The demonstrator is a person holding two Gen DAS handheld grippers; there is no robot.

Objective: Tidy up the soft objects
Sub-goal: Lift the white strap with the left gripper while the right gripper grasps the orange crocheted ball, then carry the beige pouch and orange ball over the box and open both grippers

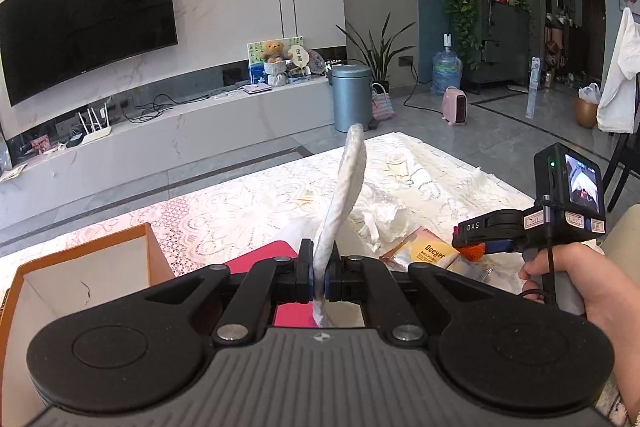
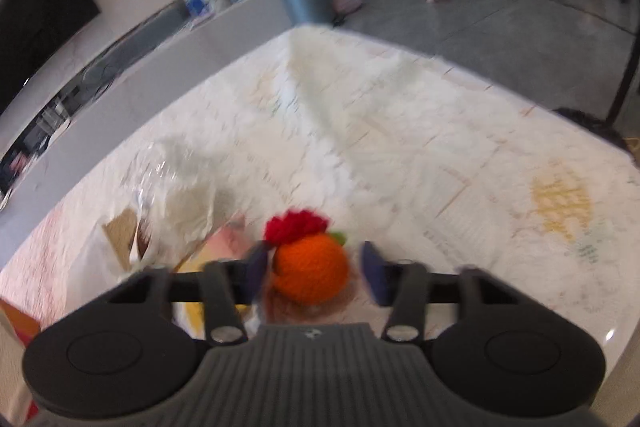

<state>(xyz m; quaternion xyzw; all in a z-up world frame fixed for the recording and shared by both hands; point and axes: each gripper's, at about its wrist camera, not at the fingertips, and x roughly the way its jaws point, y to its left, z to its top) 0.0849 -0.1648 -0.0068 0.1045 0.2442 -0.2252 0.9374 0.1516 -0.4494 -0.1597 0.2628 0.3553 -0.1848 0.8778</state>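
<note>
My left gripper (image 1: 318, 279) is shut on the lower end of a long flat white padded piece (image 1: 346, 183), which stands up and curves away over the table. In the right wrist view, an orange knitted ball toy (image 2: 310, 273) with a red tuft and a green leaf lies between the jaws of my right gripper (image 2: 316, 273). The left pad (image 2: 256, 273) is against the toy. The right pad (image 2: 374, 277) stands a little off it. The left wrist view shows the right gripper (image 1: 470, 247) low over the table, held by a hand, with the orange toy (image 1: 474, 250) at its tips.
An open orange cardboard box (image 1: 80, 267) stands at the near left of the lace-covered table (image 2: 440, 147). A pink flat item (image 1: 280, 251), a crumpled clear plastic bag (image 1: 380, 219) and a yellow "Deeyer" packet (image 1: 434, 251) lie near the grippers.
</note>
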